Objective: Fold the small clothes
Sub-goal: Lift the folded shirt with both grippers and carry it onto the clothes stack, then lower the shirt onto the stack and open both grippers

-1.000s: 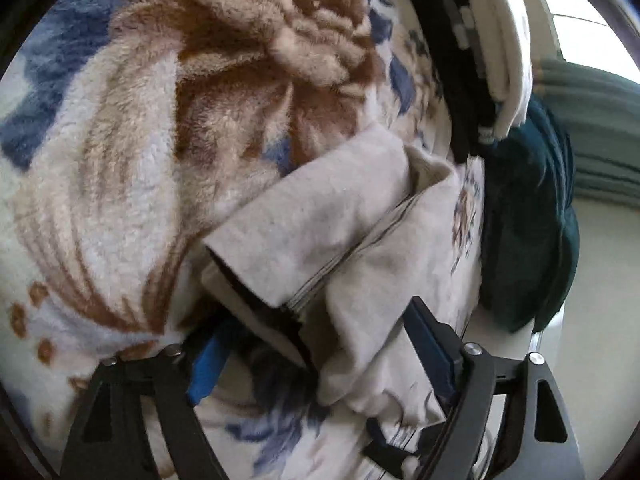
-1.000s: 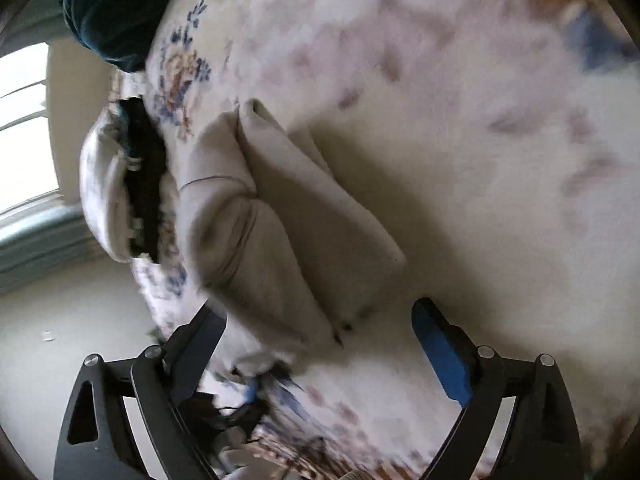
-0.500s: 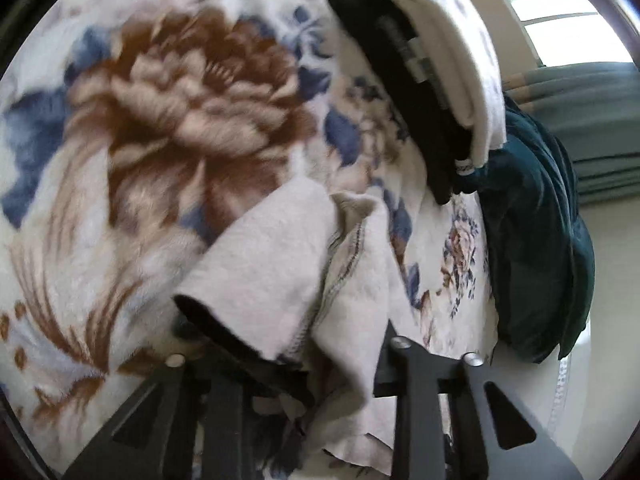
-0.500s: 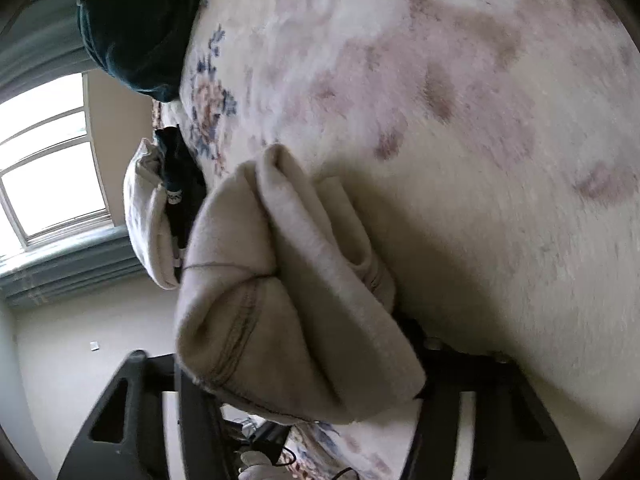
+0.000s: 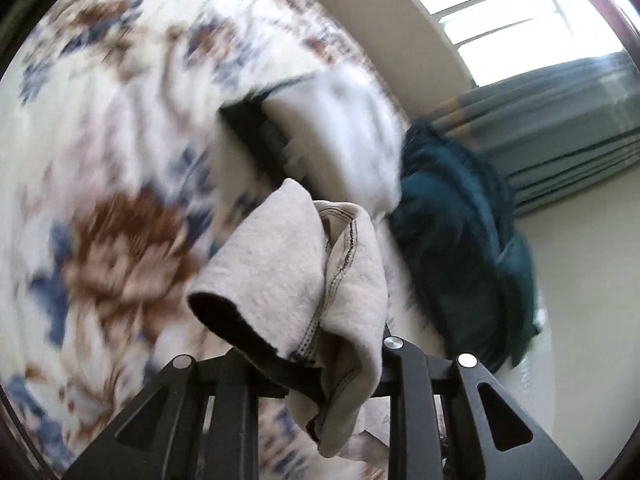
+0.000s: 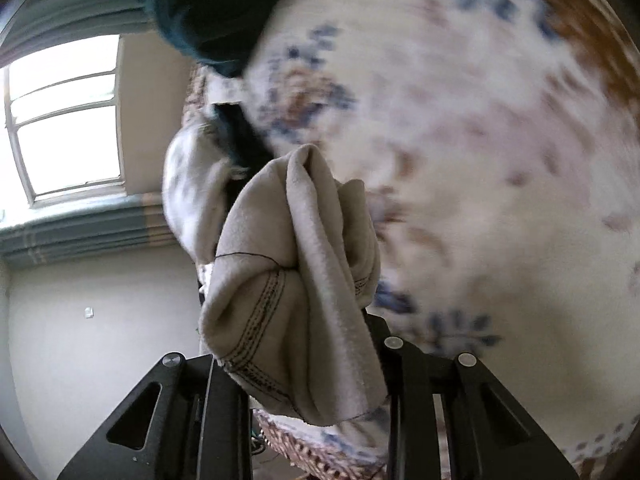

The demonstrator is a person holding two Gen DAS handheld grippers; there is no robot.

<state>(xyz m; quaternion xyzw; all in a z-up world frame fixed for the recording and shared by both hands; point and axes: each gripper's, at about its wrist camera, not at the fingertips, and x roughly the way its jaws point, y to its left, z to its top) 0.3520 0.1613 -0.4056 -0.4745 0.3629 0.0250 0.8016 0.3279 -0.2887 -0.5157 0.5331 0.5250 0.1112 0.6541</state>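
A folded beige fleece garment with dark stitched seams (image 5: pixel 296 280) is held up off the floral blanket (image 5: pixel 120 160). My left gripper (image 5: pixel 320 376) is shut on one end of it. My right gripper (image 6: pixel 304 372) is shut on the other end, where the garment (image 6: pixel 296 280) bunches over the jaws. Both sets of fingertips are hidden under the cloth. A stack of folded clothes, white over black (image 5: pixel 320 120), lies just beyond the garment; it also shows in the right wrist view (image 6: pixel 196 184).
A dark teal cushion (image 5: pixel 460 248) lies right of the stack near the bed's edge; it shows at the top of the right wrist view (image 6: pixel 216 8). Beyond are a cream wall, grey-green curtains (image 5: pixel 560 120) and a window (image 6: pixel 64 120).
Both grippers closed on the beige garment and lifted it off the blanket, carrying it toward the stack of folded clothes. The views are now motion-blurred.
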